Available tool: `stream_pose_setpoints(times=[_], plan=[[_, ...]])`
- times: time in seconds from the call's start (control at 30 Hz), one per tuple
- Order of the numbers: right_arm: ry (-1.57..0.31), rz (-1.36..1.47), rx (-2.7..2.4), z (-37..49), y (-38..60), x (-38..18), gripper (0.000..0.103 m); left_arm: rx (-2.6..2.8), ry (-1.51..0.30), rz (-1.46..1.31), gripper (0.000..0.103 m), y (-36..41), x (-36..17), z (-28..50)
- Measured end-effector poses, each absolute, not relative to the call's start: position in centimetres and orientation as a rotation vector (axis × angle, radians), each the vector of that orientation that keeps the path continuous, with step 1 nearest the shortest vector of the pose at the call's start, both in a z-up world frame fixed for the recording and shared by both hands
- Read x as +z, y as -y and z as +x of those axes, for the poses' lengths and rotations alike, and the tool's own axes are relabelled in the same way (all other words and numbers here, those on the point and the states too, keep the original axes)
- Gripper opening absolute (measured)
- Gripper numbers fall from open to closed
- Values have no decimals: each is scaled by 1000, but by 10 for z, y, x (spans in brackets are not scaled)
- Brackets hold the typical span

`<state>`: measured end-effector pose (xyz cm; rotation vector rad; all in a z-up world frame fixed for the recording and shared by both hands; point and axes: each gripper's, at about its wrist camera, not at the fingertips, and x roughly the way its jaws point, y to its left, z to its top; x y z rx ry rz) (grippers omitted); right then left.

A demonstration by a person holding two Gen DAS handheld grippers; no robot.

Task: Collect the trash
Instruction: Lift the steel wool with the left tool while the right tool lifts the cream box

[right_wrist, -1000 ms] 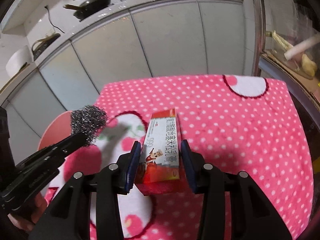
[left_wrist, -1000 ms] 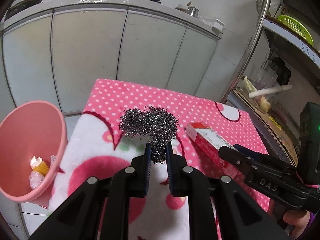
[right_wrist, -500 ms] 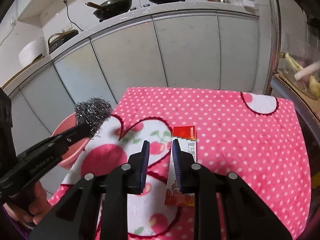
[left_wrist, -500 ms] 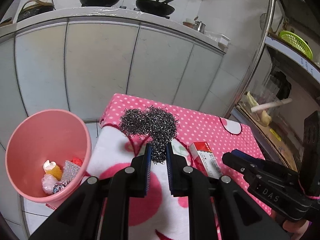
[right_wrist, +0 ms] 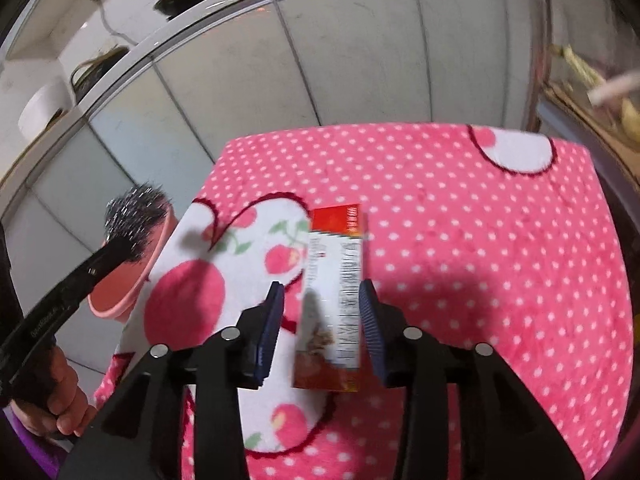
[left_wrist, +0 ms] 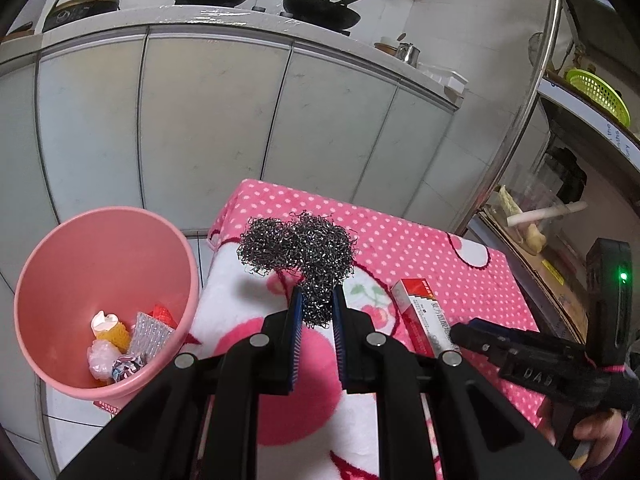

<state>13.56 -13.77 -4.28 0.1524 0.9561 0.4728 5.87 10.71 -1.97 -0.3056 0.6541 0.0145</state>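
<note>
The left claw (left_wrist: 316,304) is clamped on the lower edge of a tangled grey steel-wool scouring pad (left_wrist: 300,248), held clear above the pink polka-dot cloth with cherry print (left_wrist: 400,236) that covers the surface, just beside the round pink plastic bin (left_wrist: 108,220) containing wrappers and crumpled scraps. The right claw (right_wrist: 320,320) is opening, its jaws set either side of the near end of a red-and-white cardboard box (right_wrist: 336,280) that lies flat on the cloth; the left pad stands visibly apart from the box. A person's hand (right_wrist: 60,396) grips the left claw's handle.
</note>
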Motion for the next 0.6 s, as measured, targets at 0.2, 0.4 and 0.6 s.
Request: stream_pose_setpoints(times=[0.2,0.4,0.6], plan=[[-1024,164,478,146,132,-56,41,6,-667,-314,13,-110,-26,59],[-1036,78,457,148,110,-68,42,-17,-676,-310,13,-107,-28,59],[-999,1,426,144,99,-66,42,-22,-673,-313,13,-107,-30,53]])
